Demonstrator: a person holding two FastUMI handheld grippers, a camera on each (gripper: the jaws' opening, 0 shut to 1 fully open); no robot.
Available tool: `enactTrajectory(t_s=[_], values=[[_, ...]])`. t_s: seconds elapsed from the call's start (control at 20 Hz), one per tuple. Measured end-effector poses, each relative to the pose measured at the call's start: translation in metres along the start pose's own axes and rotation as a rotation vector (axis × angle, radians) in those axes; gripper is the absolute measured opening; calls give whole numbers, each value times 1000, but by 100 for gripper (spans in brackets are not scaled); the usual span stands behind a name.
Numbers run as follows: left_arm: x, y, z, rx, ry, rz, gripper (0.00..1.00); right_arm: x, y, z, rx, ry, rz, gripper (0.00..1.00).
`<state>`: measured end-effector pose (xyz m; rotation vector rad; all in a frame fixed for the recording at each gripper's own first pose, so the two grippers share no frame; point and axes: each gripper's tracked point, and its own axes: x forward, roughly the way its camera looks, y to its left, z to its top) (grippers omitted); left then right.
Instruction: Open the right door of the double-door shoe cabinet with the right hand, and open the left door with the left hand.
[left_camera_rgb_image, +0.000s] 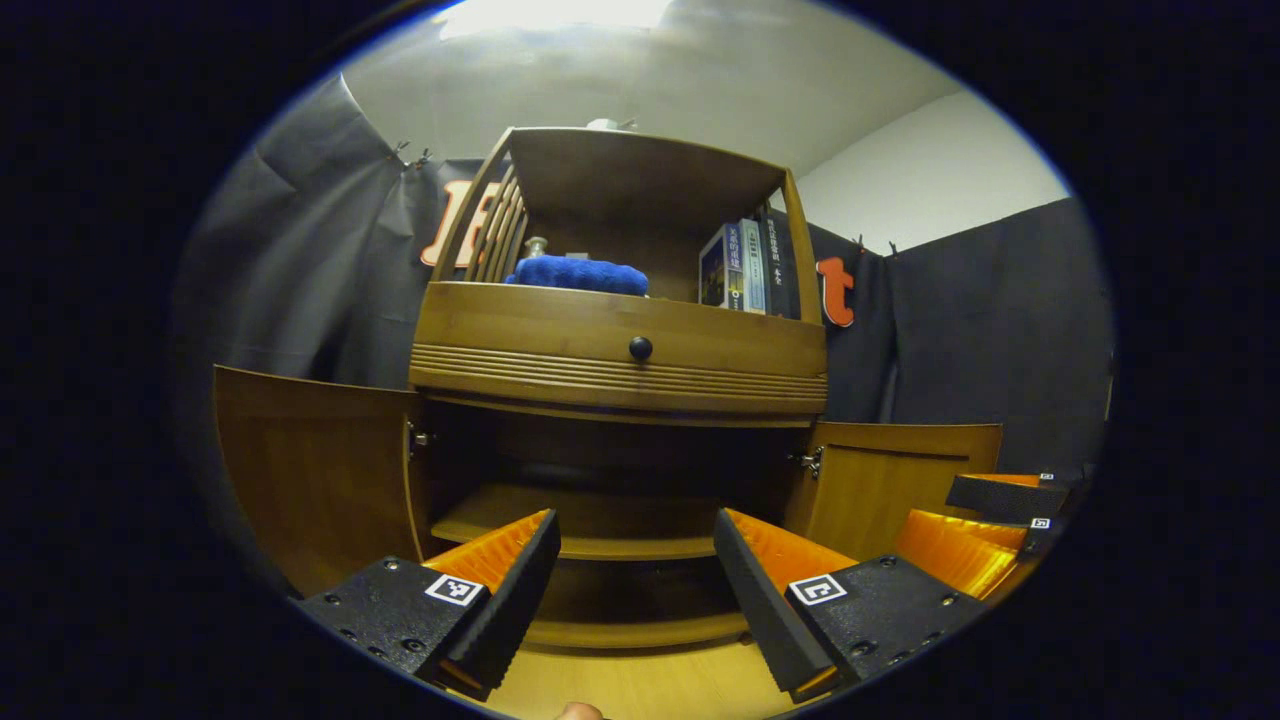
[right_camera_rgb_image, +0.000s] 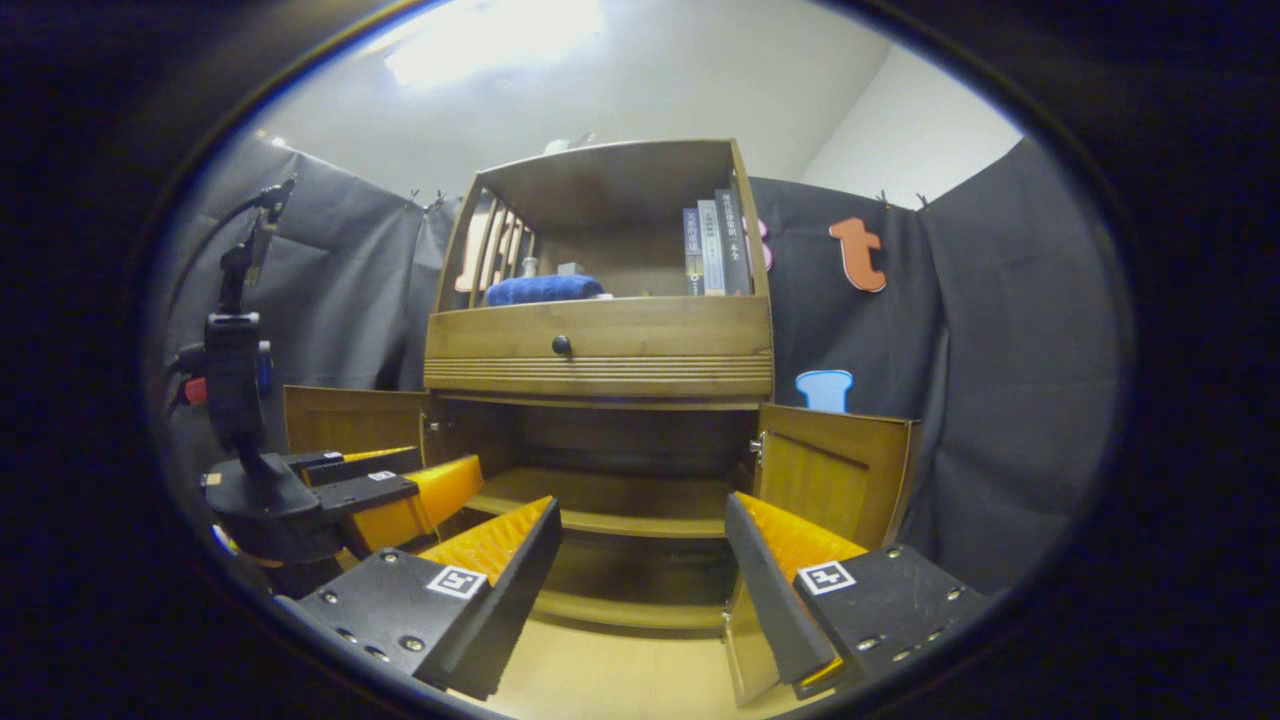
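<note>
We find both brown wooden cabinet doors, left (left_camera_rgb_image: 310, 480) and right (right_camera_rgb_image: 835, 470), swung wide. Left hand-held gripper (left_camera_rgb_image: 635, 560) and right hand-held gripper (right_camera_rgb_image: 640, 560) spread, empty. We judge risk: fingers clipping door edges on withdrawal.

A folded blue towel (left_camera_rgb_image: 577, 274) lies on the open upper shelf (left_camera_rgb_image: 610, 292), toward its left end, close to the slatted side. A small bottle (left_camera_rgb_image: 536, 246) stands just behind it. Several books (left_camera_rgb_image: 741, 266) stand upright at the shelf's right end, against the side panel. Below the shelf's front edge sits a drawer (left_camera_rgb_image: 620, 345) with a dark round knob (left_camera_rgb_image: 640, 348) at its middle.
</note>
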<state>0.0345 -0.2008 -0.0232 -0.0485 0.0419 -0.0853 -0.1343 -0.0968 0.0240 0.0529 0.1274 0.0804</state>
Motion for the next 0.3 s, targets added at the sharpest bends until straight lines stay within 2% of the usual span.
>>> enactTrajectory(t_s=[0.3], values=[[24, -38, 7, 12, -21, -158, 95, -7, -24, 2, 12, -22, -125, 96]])
